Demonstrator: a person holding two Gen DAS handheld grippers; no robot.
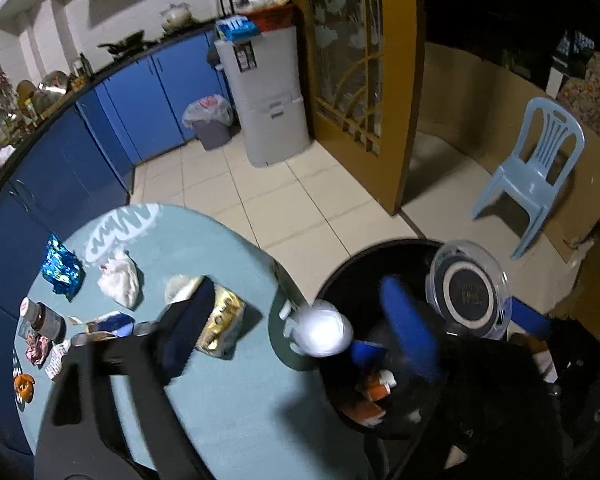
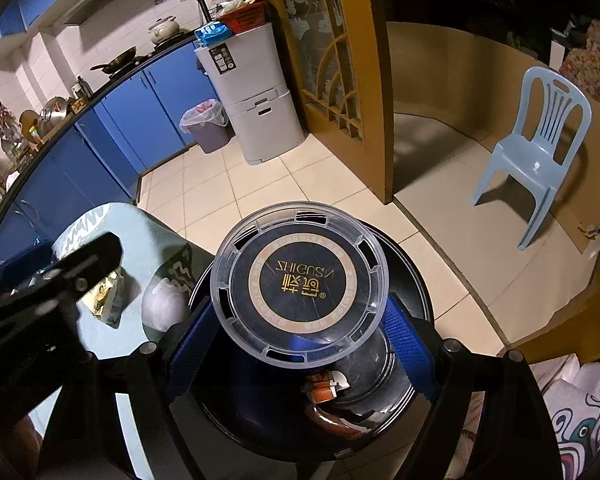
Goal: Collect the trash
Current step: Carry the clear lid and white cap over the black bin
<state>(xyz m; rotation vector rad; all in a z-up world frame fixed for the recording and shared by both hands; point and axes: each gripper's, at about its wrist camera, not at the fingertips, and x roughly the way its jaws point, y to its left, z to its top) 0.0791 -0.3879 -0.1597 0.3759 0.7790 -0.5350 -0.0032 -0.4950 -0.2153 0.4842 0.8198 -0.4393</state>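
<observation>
Well, the work is in the middle, by my judgement. The round bench (image 1: 220,240) with its teal cloth, on the left, carries many pieces that are not yet collected. The black bin (image 1: 336,280) stands just beside the bench on its right, and it holds only a few things at the bottom, among them an orange and white carton (image 1: 376,392).

The right tongs (image 2: 300,316) are closed on a round clear tub (image 2: 300,280) with a dark label. Both blue pads press its rim, and the tub hangs directly over the mouth of the bin, so it seems ready to be dropped.

The left tongs (image 1: 300,312) stand wide apart. A white rounded bottle (image 1: 324,332) is between the jaws but no pad touches it. It is at the right edge of the bench, next to the bin rim; I cannot tell if it rests there or is falling.

On the bench remain — from far to near — a blue foil wrapper (image 1: 62,270), a white crumpled bag (image 1: 120,284), a gold packet (image 1: 220,320), a dark jar (image 1: 44,316) and a small blue carton (image 1: 112,324), then little scraps at the left edge. So several trips are left, I think.
</observation>
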